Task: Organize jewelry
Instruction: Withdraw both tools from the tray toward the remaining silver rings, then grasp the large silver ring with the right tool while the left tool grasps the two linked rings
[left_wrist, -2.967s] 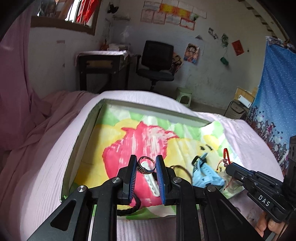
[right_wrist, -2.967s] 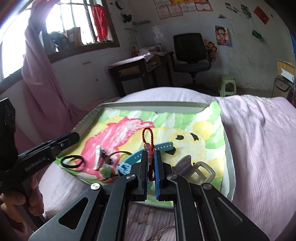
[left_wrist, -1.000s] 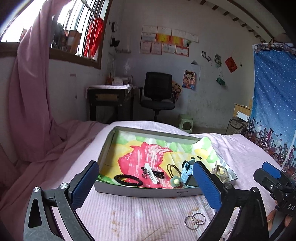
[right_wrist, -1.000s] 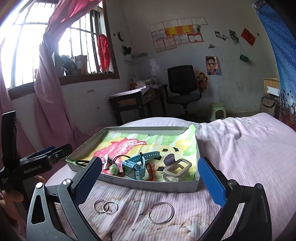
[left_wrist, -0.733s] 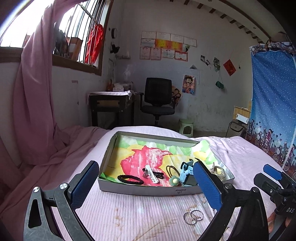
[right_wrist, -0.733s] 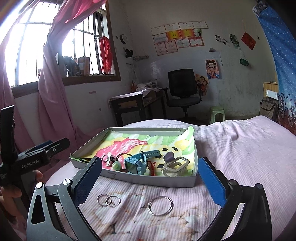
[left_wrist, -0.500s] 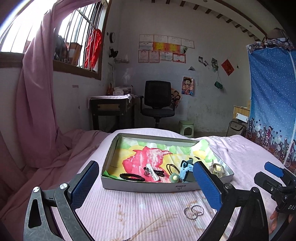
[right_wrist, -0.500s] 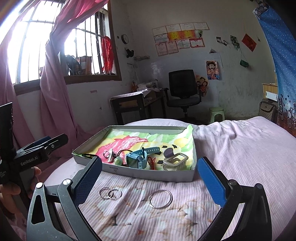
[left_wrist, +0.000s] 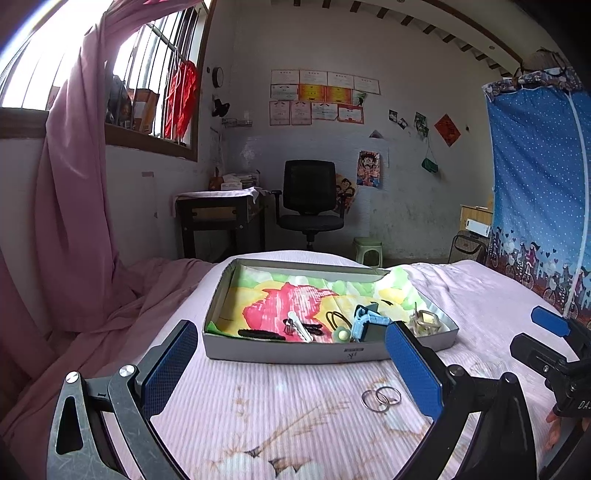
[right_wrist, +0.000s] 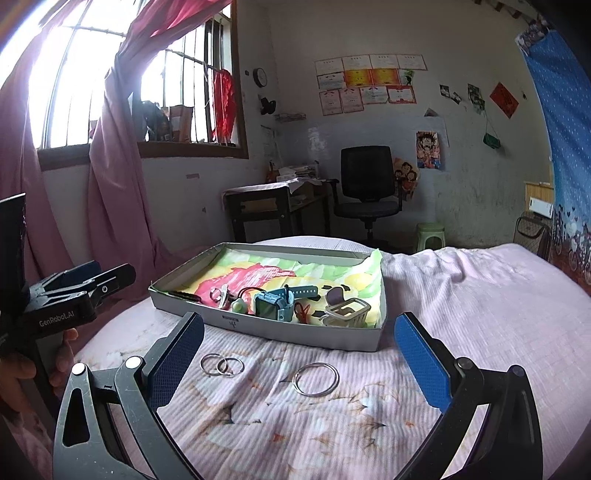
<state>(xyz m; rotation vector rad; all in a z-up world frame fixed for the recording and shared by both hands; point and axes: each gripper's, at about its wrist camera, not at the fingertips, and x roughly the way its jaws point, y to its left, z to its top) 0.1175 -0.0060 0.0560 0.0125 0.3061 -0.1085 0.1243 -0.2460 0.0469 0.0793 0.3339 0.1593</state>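
Grippers, two, handheld.
Left gripper (left_wrist: 291, 365): jaws spread wide, nothing held. Right gripper (right_wrist: 299, 354): likewise spread, nothing held (both level, pointing forward, side by side).

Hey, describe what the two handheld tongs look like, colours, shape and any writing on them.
Both tongs, left and right, have black angular metal arms with silver pivot screws and flat blue textured pads. Seen from the right wrist view, the left body reads "GenRobot.AI" in white; the right body shows part of a white marking, "DA". Bare fingers grip each handle; no cables or sleeves show.
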